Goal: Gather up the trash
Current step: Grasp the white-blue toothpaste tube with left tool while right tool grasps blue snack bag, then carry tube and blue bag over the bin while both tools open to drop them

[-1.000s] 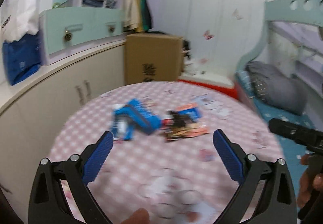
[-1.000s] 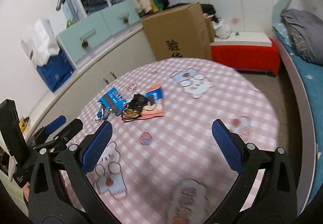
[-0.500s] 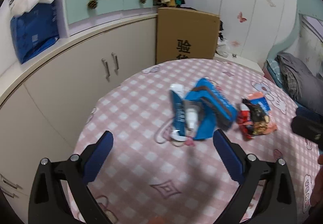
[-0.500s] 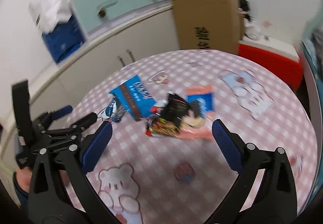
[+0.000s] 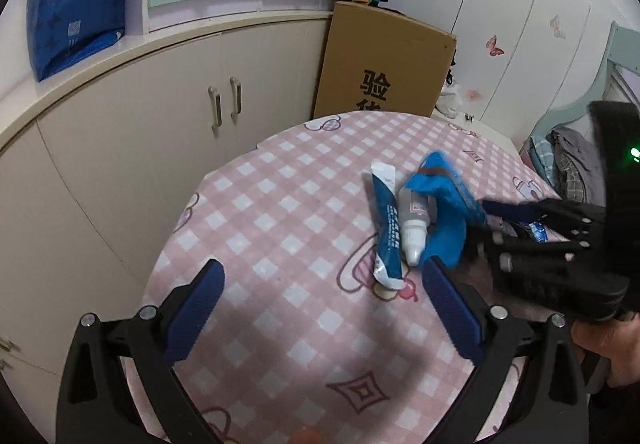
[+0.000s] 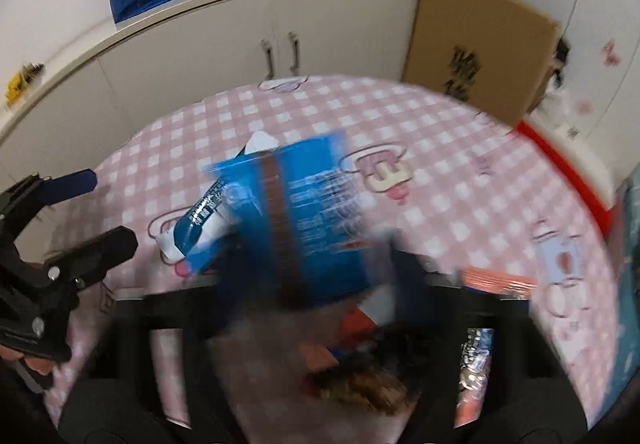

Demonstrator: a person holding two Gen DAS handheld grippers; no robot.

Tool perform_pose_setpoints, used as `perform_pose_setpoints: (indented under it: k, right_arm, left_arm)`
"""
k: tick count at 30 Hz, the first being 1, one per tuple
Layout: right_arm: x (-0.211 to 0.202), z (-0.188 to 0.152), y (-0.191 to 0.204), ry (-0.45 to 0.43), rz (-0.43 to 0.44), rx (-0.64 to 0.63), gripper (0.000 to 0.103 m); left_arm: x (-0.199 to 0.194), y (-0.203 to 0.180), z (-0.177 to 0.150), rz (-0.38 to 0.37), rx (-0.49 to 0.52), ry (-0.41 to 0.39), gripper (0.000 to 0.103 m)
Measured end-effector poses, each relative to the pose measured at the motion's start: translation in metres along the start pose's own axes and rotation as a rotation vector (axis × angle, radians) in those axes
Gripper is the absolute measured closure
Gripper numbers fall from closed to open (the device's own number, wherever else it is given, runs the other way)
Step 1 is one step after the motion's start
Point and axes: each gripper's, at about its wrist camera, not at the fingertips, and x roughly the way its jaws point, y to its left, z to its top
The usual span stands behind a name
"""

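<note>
A blue snack bag [image 5: 444, 200] [image 6: 304, 220] lies on the pink checked table [image 5: 280, 228] beside a blue-and-white tube [image 5: 386, 232] and a small white bottle [image 5: 412, 228]. My left gripper [image 5: 320, 304] is open and empty, just short of the tube. My right gripper [image 5: 492, 216] reaches in from the right, its fingers at the blue bag. In the blurred right wrist view the blue bag fills the space between the jaws, and I cannot tell whether they grip it. An orange-and-dark wrapper [image 6: 360, 360] lies under it.
Cream cabinets [image 5: 160, 116] curve behind the table on the left. A cardboard box [image 5: 384, 64] stands beyond the far edge. A blue bag [image 5: 76, 12] sits on the countertop. A bed [image 5: 568, 160] is at the right.
Both grippers have moved closer to the trash. The right gripper has dropped onto the blue bag, and its fingers have come closer together around it. The left gripper stays open.
</note>
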Motion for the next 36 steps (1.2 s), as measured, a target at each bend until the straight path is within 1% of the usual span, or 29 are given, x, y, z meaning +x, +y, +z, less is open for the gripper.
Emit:
perform_pose_setpoints:
  k: [1, 3, 5, 8, 10, 14, 15, 16, 17, 19, 20, 21, 22, 23, 24, 26, 29, 30, 32, 34, 36]
  right_arm:
    - [0.0, -0.001, -0.002, -0.007, 0.015, 0.021, 0.067]
    - [-0.008, -0.005, -0.007, -0.049, 0.053, 0.057, 0.069]
    - [-0.024, -0.01, -0.012, -0.101, 0.055, 0.095, 0.07]
    - [-0.05, -0.017, -0.023, -0.173, 0.092, 0.163, 0.07]
    - [-0.067, -0.024, -0.029, -0.213, 0.099, 0.191, 0.07]
    - [-0.096, -0.038, -0.041, -0.259, 0.114, 0.233, 0.07]
    - [-0.101, -0.042, -0.043, -0.266, 0.115, 0.241, 0.07]
    - [-0.108, -0.047, -0.045, -0.277, 0.115, 0.251, 0.07]
    - [-0.114, -0.051, -0.048, -0.288, 0.114, 0.259, 0.07]
    - [-0.123, -0.059, -0.051, -0.303, 0.111, 0.274, 0.07]
    - [-0.131, -0.065, -0.054, -0.313, 0.109, 0.288, 0.07]
    - [-0.136, -0.07, -0.056, -0.32, 0.108, 0.295, 0.07]
    - [-0.14, -0.074, -0.057, -0.324, 0.107, 0.301, 0.07]
    - [-0.146, -0.079, -0.059, -0.33, 0.102, 0.305, 0.07]
    - [-0.152, -0.084, -0.06, -0.338, 0.098, 0.31, 0.07]
    - [-0.162, -0.094, -0.06, -0.35, 0.092, 0.319, 0.07]
    - [-0.175, -0.111, -0.06, -0.36, 0.076, 0.333, 0.07]
    - [-0.177, -0.114, -0.06, -0.36, 0.071, 0.335, 0.07]
    - [-0.185, -0.127, -0.061, -0.363, 0.06, 0.345, 0.07]
    - [-0.193, -0.139, -0.062, -0.369, 0.049, 0.358, 0.07]
    - [-0.202, -0.151, -0.064, -0.377, 0.035, 0.372, 0.07]
  left_arm:
    - [0.001, -0.001, 0.001, 0.011, 0.013, -0.001, 0.006]
    - [0.007, -0.005, 0.006, 0.037, 0.044, 0.006, 0.006]
    - [0.014, -0.007, 0.011, 0.051, 0.06, 0.018, 0.006]
    - [0.028, -0.013, 0.017, 0.053, 0.087, 0.053, 0.006]
    - [0.039, -0.018, 0.021, 0.059, 0.105, 0.087, 0.006]
    - [0.051, -0.022, 0.027, 0.068, 0.119, 0.117, 0.007]
    - [0.054, -0.023, 0.028, 0.052, 0.125, 0.129, 0.012]
    - [0.055, -0.025, 0.028, 0.055, 0.134, 0.131, 0.02]
    - [0.055, -0.028, 0.03, 0.059, 0.152, 0.126, 0.024]
    - [0.054, -0.033, 0.031, 0.045, 0.179, 0.117, 0.043]
    - [0.054, -0.035, 0.032, 0.038, 0.189, 0.111, 0.049]
    - [0.052, -0.037, 0.032, 0.027, 0.198, 0.106, 0.065]
    - [0.051, -0.038, 0.031, 0.019, 0.202, 0.103, 0.083]
    - [0.049, -0.039, 0.03, 0.002, 0.198, 0.103, 0.09]
    - [0.046, -0.038, 0.029, -0.034, 0.18, 0.104, 0.092]
    - [0.036, -0.035, 0.022, -0.111, 0.135, 0.093, 0.092]
    - [0.015, -0.039, 0.012, -0.11, 0.14, 0.03, 0.092]
    - [0.005, -0.04, 0.008, -0.128, 0.138, 0.008, 0.092]
    - [-0.011, -0.044, 0.001, -0.134, 0.141, -0.027, 0.092]
    - [-0.028, -0.048, -0.005, -0.163, 0.141, -0.061, 0.092]
    - [-0.053, -0.056, -0.011, -0.199, 0.148, -0.113, 0.092]
